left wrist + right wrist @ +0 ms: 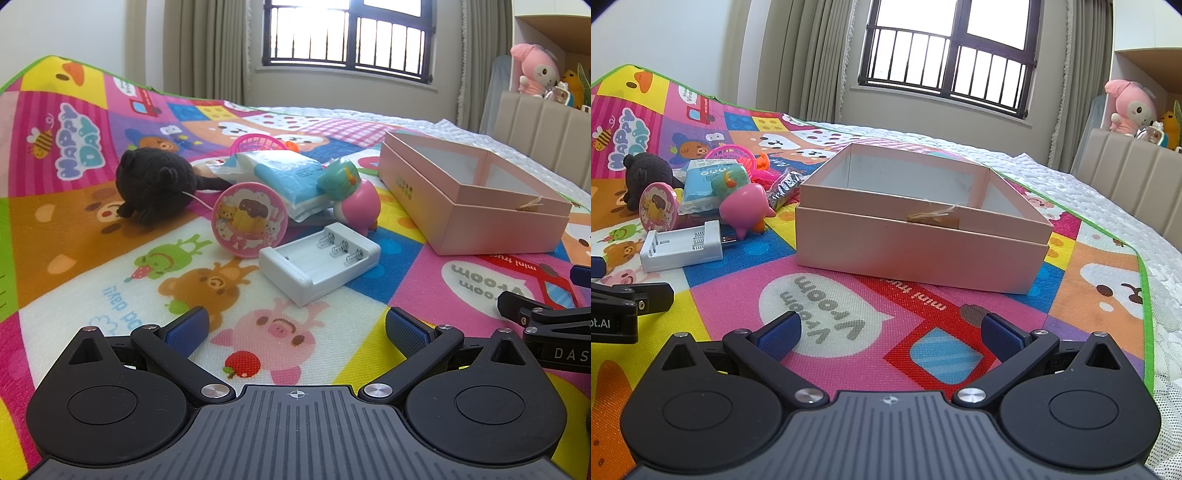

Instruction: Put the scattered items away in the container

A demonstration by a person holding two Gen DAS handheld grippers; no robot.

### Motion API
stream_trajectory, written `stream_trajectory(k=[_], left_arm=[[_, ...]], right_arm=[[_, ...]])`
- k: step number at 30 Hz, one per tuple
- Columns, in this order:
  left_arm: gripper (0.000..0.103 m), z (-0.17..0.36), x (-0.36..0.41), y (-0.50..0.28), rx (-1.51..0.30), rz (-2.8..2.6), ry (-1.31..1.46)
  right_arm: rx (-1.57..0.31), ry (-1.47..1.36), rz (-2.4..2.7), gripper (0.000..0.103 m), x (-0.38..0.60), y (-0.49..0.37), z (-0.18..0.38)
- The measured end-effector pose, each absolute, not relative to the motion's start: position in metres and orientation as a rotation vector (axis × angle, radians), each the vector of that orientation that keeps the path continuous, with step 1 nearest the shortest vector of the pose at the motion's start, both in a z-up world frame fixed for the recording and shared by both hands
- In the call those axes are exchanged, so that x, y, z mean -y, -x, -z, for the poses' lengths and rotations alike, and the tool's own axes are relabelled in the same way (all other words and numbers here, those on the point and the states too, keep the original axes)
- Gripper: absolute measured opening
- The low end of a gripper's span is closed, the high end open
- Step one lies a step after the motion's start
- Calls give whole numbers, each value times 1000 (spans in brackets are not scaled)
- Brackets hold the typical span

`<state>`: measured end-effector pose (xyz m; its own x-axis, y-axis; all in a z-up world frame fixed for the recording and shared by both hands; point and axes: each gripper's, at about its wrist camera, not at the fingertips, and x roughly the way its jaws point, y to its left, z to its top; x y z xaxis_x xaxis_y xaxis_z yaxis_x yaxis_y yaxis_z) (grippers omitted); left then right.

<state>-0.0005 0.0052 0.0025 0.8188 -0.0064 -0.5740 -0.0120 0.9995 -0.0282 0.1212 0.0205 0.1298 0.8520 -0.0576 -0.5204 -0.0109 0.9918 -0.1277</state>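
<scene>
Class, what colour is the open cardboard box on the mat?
Pale pink open cardboard box, seen best in the right wrist view.

1. a barred window (pixel 947 62) with dark frames sits in the far wall, daylight glaring white through it
2. beige curtains (pixel 805 55) hang at both sides of the window
3. a bright cartoon play mat (pixel 849 325) with a green edge covers a white quilted bed (pixel 1108 199)
4. a padded beige headboard (pixel 1137 184) stands at right, with a pink plush toy (pixel 1130 107) on top
5. the walls are plain and pale
</scene>
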Motion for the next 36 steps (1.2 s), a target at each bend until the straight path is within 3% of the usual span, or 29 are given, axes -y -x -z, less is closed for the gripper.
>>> stream_trajectory(k=[27,36], left_arm=[[103,-32,-24,59,-464,109,-6],[103,-33,-33,43,-486,106,-53]], right_arm=[[-456,161,-5,103,-41,-57,-166],[-477,155,-68,103,-50,-57,-160]])
